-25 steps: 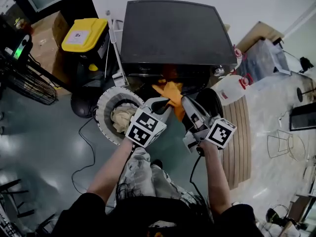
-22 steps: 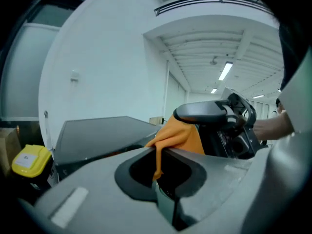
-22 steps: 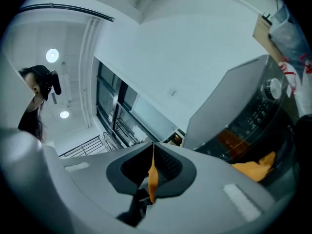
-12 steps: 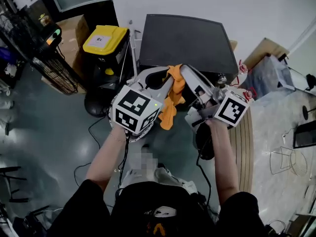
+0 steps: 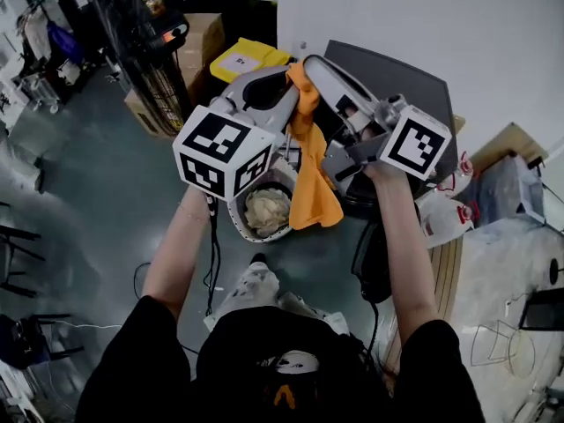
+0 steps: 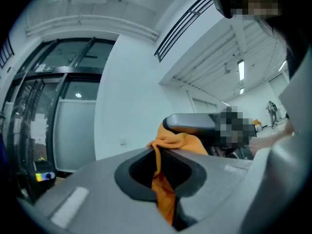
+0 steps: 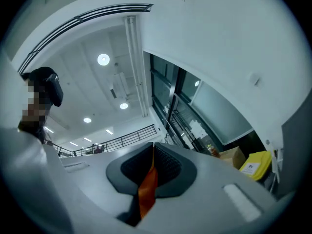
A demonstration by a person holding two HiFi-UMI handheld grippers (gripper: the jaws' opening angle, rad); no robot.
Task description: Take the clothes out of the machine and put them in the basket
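Orange cloth (image 5: pixel 310 176) hangs as one long drape from a single high point, where both grippers meet nose to nose up in front of the person's head. The left gripper (image 5: pixel 284 82) has its jaws clenched on a gathered corner of it, and in the left gripper view the fabric (image 6: pixel 176 143) bunches over the closed tips (image 6: pixel 158 162) and trails down through the throat. The right gripper (image 5: pixel 313 67) is pinched shut on the same cloth, and its own view shows a thin orange strip (image 7: pixel 147 185) squeezed between its jaws (image 7: pixel 148 174). So the garment's long axis runs straight down from the pinch, well clear of the dark machine (image 5: pixel 388 73) behind it. The basket (image 5: pixel 236 220) stands on the floor below with a cream garment (image 5: pixel 267 210) already lying in it. From the head view the orange hem seems to overlap the basket's right rim and not its middle, though depth is hard to judge from that angle. I'd say the mouth lies down and slightly to the person's left of the hanging cloth, on the left gripper's side. The drop probably needs both hands to carry a little leftward and lower before either grip lets go, or the tail may slide off the rim.
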